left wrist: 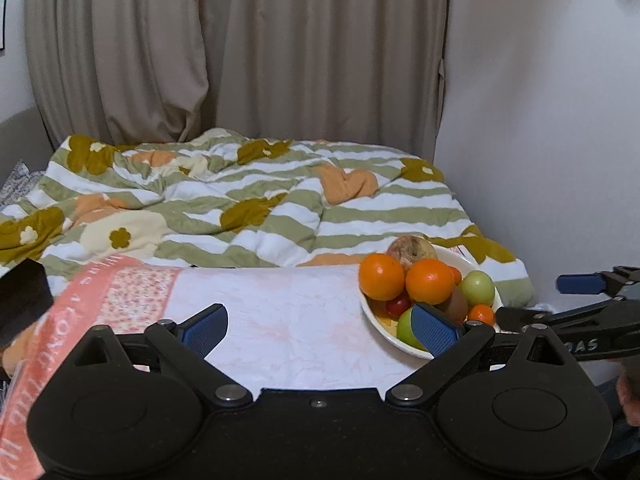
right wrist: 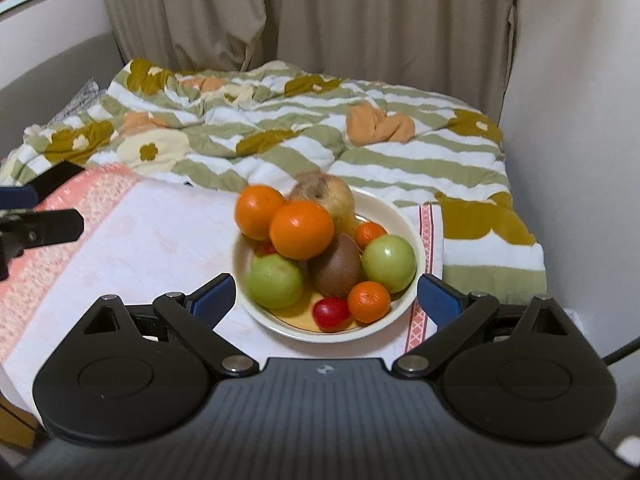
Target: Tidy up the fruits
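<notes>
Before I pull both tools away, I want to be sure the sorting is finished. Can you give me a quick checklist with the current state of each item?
1. All fruit in the bowl: ok, none on the cloth.
2. Right tool open and empty: ok.
3. Left tool open and empty: ok.
4. Top oranges stable: cannot tell, they sit stacked high.
5. Bowl fully on the cloth: ok.

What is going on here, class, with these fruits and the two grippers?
A person holds two black grippers with blue pads over a table covered by a pink-and-white cloth. Both the left gripper and the right gripper are open and empty. All the fruit, including oranges, green apples and a brown kiwi, sits piled in the cream bowl.
</notes>
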Available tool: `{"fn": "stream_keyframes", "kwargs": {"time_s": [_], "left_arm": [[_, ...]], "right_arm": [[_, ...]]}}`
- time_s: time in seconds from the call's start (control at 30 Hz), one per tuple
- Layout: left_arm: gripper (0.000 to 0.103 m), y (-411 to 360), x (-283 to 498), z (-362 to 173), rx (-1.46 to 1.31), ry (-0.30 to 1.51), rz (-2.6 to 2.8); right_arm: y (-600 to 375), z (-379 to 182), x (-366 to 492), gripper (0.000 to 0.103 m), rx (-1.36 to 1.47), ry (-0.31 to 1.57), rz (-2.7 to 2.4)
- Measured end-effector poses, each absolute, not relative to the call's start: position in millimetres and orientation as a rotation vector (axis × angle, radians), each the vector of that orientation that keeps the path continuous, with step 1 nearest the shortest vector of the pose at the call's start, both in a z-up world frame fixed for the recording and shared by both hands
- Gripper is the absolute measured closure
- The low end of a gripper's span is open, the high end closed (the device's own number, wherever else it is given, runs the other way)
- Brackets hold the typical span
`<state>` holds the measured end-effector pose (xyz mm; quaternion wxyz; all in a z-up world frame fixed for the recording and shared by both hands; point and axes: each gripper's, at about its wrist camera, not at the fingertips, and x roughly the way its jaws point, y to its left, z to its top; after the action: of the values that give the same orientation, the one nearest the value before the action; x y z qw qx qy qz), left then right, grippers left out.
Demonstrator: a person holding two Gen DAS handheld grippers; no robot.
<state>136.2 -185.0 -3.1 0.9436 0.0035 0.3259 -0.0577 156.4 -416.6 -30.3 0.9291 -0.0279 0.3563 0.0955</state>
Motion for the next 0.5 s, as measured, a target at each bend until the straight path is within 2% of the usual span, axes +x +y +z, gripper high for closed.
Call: {"fn": "stream_keyframes", "kwargs": {"time_s": [0.27,0.5], "left_arm": [[0.003,-150.2,107.2,15.8,-0.010,0.664,-0.139],[0.002,-117.2,87.8,17.6,0.000,0.673,-0.127]], "right_arm": [[-387.8,10.9,114.1,0.000,-0.016,0.731,0.119],[-357.3,20.9,80.1,0.000,0.019,0.751,0.088]]}}
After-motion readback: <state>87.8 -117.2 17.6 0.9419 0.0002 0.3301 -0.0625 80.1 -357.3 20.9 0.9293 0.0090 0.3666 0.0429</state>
